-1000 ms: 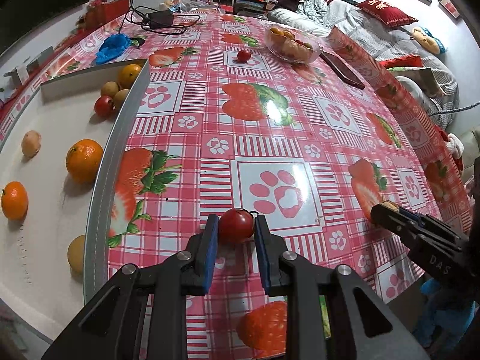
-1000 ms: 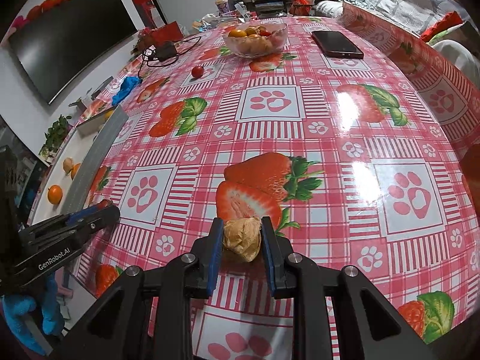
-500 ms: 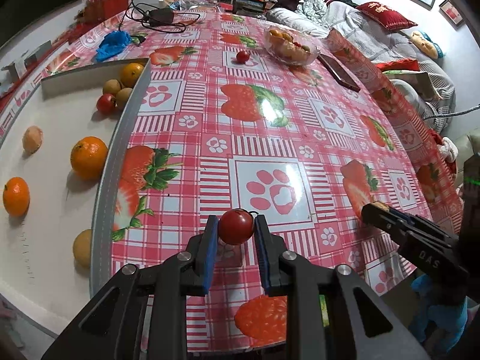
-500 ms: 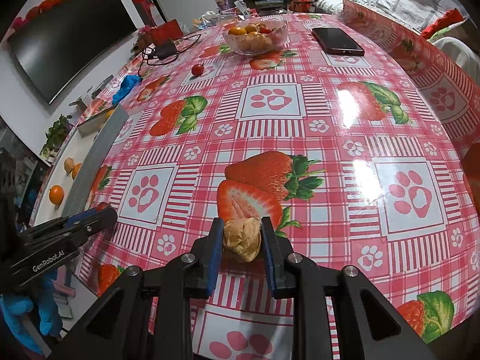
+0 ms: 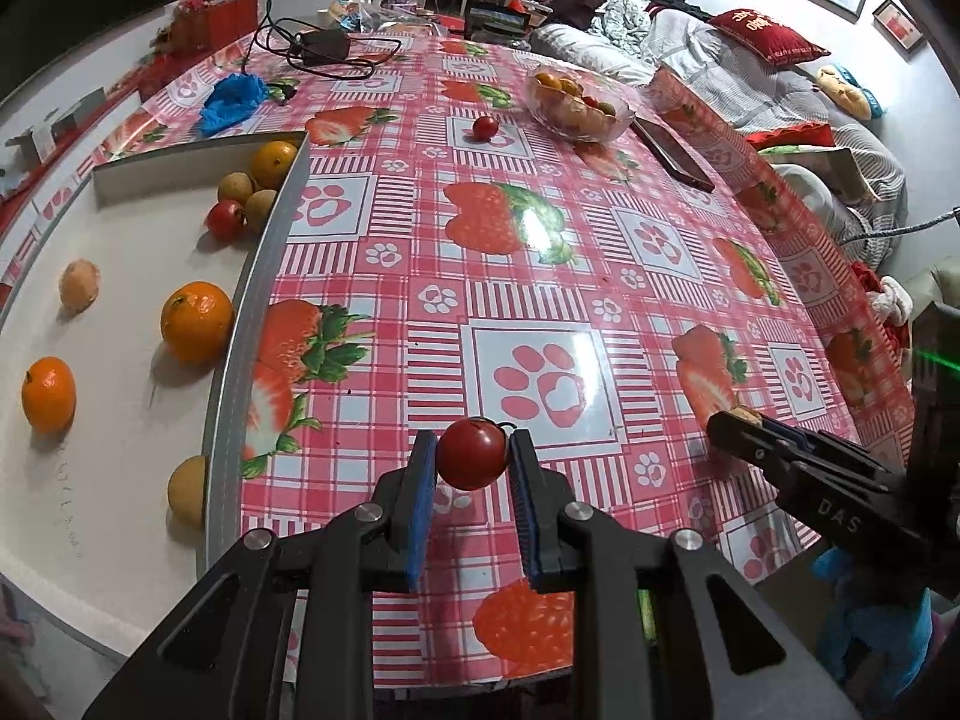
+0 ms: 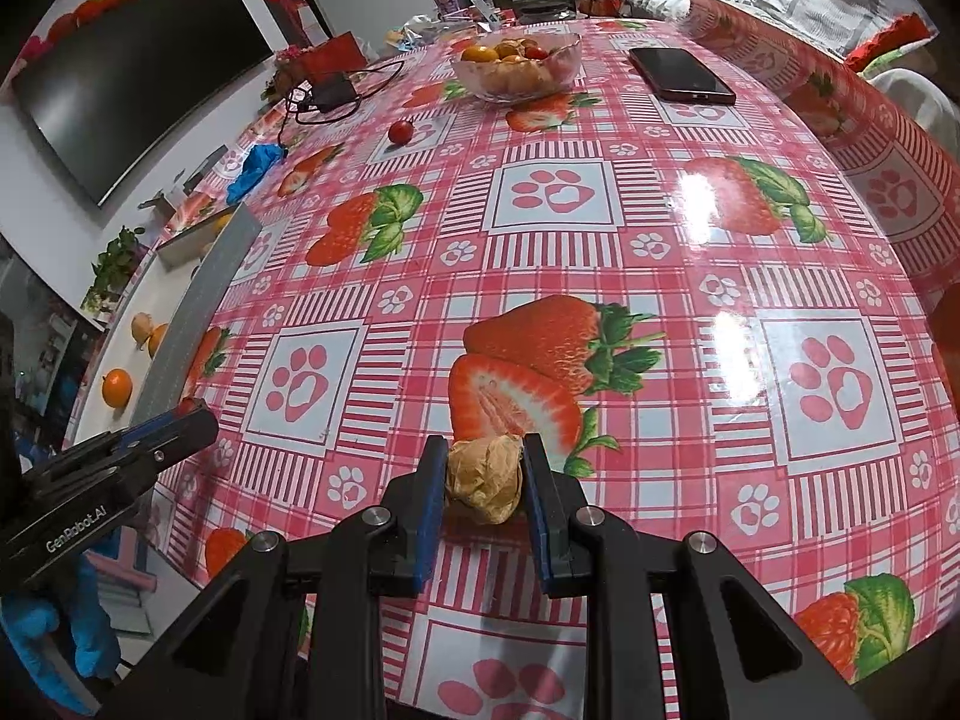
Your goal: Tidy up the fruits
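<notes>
My left gripper (image 5: 472, 456) is shut on a small red tomato (image 5: 473, 451), held above the near part of the strawberry-print tablecloth (image 5: 540, 276). My right gripper (image 6: 485, 471) is shut on a tan, wrinkled fruit (image 6: 486, 477) over the cloth's near edge. Each gripper shows in the other's view: the right one (image 5: 738, 420) at the right, the left one (image 6: 192, 414) at the left. A white tray (image 5: 120, 420) on the left holds several oranges (image 5: 197, 321) and small brown fruits (image 5: 247, 195). A glass bowl (image 5: 579, 105) of fruit stands at the far side.
A loose tomato (image 5: 485, 127) lies near the bowl. A dark phone (image 6: 681, 75) lies right of the bowl. A blue glove (image 5: 231, 99), a charger and cables (image 5: 318, 51) sit far left. The tray's grey wall (image 5: 240, 360) borders the cloth. A sofa stands at the right.
The left wrist view has shifted a little, so the tray and table sit slightly differently in frame. Both grips are unchanged.
</notes>
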